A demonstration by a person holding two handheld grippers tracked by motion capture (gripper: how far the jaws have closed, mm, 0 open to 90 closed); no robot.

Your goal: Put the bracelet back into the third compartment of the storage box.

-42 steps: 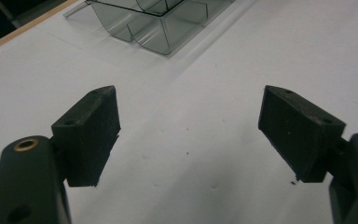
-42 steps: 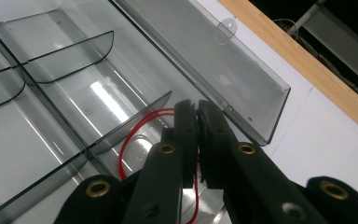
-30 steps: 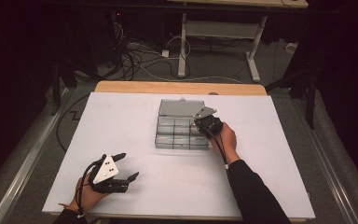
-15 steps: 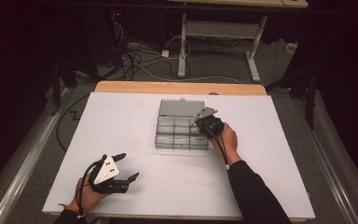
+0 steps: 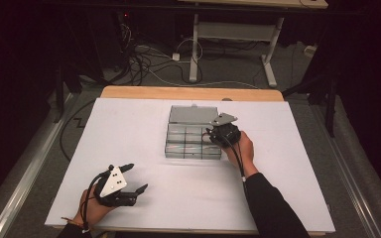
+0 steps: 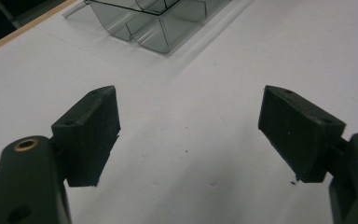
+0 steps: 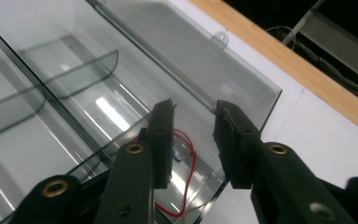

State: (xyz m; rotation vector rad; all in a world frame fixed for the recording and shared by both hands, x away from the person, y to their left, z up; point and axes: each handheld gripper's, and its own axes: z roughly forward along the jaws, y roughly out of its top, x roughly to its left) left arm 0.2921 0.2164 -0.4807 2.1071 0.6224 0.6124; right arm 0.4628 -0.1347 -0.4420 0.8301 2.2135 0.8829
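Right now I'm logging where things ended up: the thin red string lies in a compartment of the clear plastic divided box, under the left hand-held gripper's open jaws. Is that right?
One detail is wrong: it is the right hand-held gripper, not the left. The right gripper view shows the thin red string lying in a compartment of the clear plastic divided box beneath its parted jaws, which have just been opening and hold nothing.

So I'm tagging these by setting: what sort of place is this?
Probably a lab or recording workspace: a white table in a dark room, tangled cables on the floor behind, and a metal-framed desk beyond.
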